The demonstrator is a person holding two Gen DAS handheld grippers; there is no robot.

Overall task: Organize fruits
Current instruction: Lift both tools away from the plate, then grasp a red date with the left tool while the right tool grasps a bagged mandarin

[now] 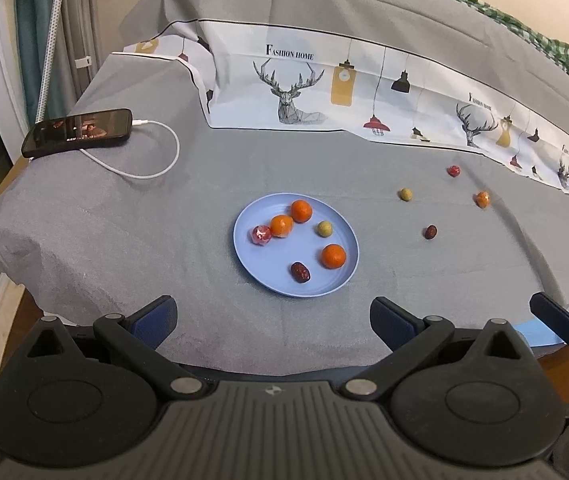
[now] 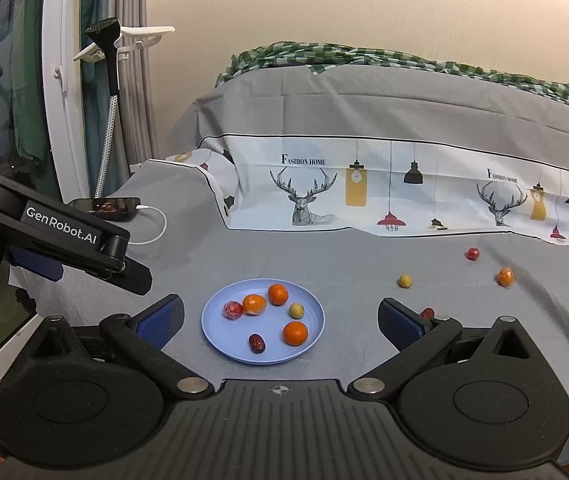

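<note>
Right wrist view: round pale-blue plastic plate (image 2: 312,322) on the grey cloth already holds six pieces of fruit.
Strays: dark red date (image 2: 428,313), yellow-green ball (image 2: 405,281), wrapped orange (image 2: 506,277) and wrapped red fruit (image 2: 472,254) lie apart, right of the plate.
Right gripper (image 2: 280,320): jaws wide, empty.
Left gripper (image 1: 272,318): jaws wide, empty.
Risk: round fruit may roll off when nudged; the date is half hidden behind the right finger.

Six fruits lie on the plate (image 1: 244,248) at mid-bed; four loose fruits (image 1: 430,232) lie right of it; the phone (image 1: 76,132) lies far left.
</note>
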